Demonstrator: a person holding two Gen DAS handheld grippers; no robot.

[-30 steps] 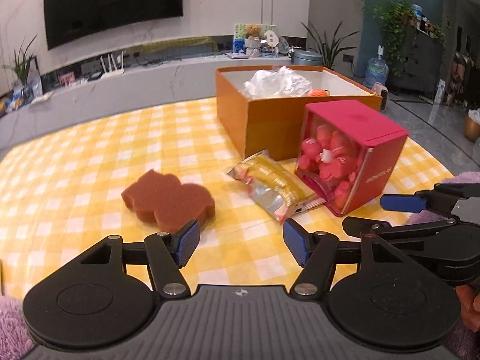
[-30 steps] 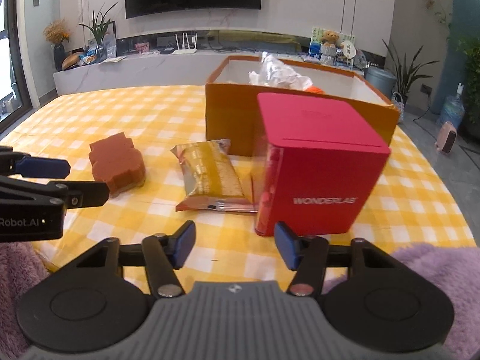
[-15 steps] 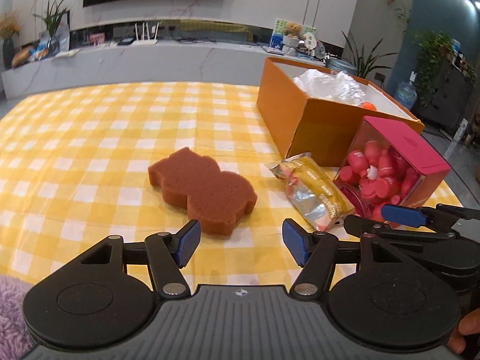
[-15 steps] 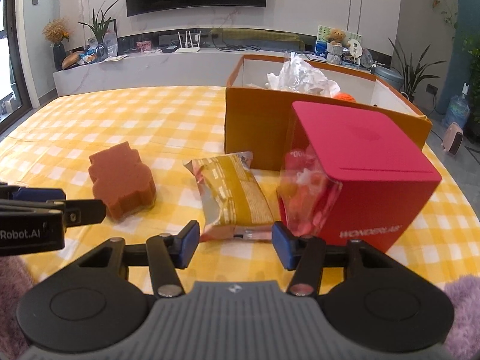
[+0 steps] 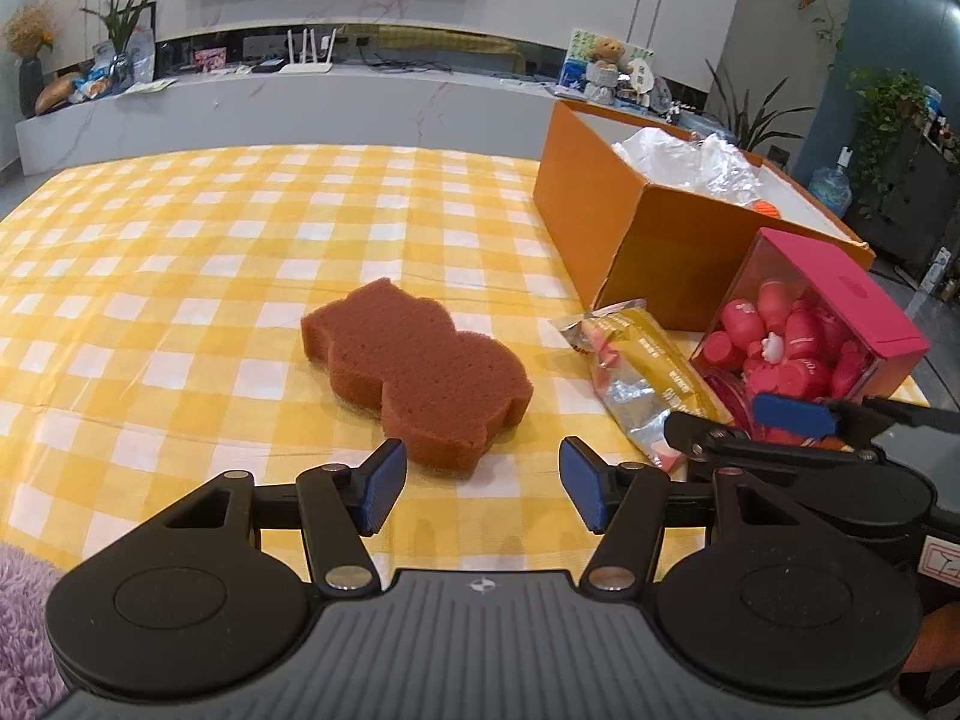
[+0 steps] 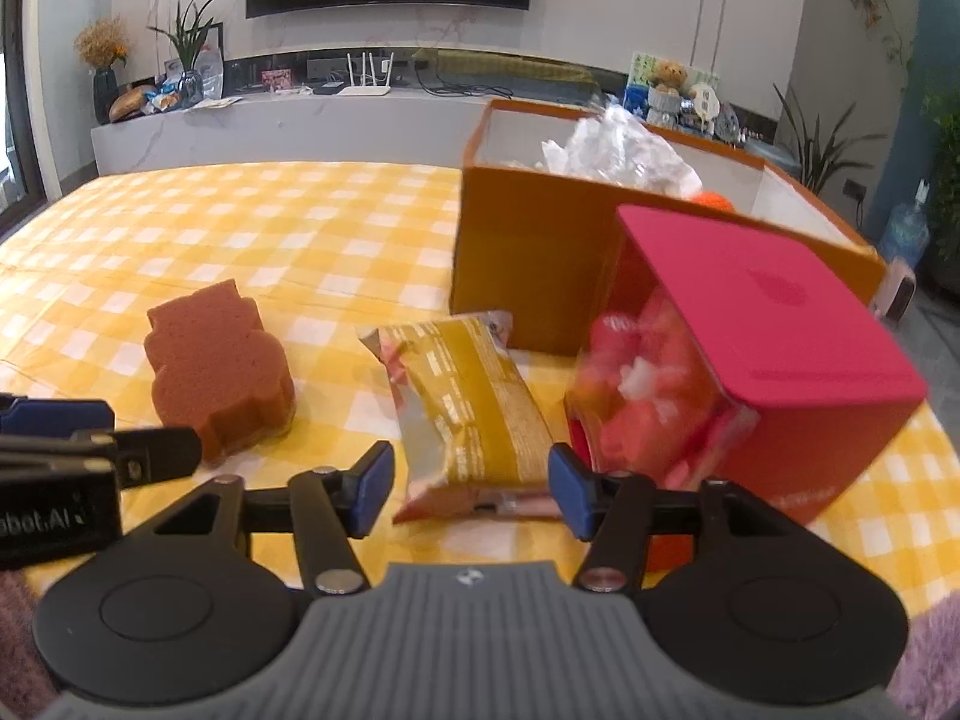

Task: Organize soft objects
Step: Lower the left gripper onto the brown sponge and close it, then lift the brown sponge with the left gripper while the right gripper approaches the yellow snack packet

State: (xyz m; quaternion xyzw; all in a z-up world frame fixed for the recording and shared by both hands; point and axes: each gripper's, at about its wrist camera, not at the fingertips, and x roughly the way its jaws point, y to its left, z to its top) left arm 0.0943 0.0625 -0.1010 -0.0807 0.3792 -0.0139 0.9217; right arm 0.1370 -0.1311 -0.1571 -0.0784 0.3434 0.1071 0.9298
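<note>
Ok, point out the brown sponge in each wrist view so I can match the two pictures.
Left wrist view: the brown sponge lies at the centre, flat on the checked cloth, just ahead of the open left tongs.
Right wrist view: the brown sponge lies at left, beyond the left tongs' tip, apart from the right tongs.
Shared landmark: the yellow snack packet lies to the sponge's right in both views.

Four things set out on the table

The sponge (image 5: pixel 420 372) is laid on the tablecloth (image 5: pixel 180 276), left of the snack packet (image 5: pixel 642 372). Right of the packet a lidded box (image 6: pixel 768 354) is placed, touching or nearly touching it. Behind both, the open carton (image 6: pixel 528 258) is stood, with crumpled plastic (image 6: pixel 618 150) seen inside.
</note>
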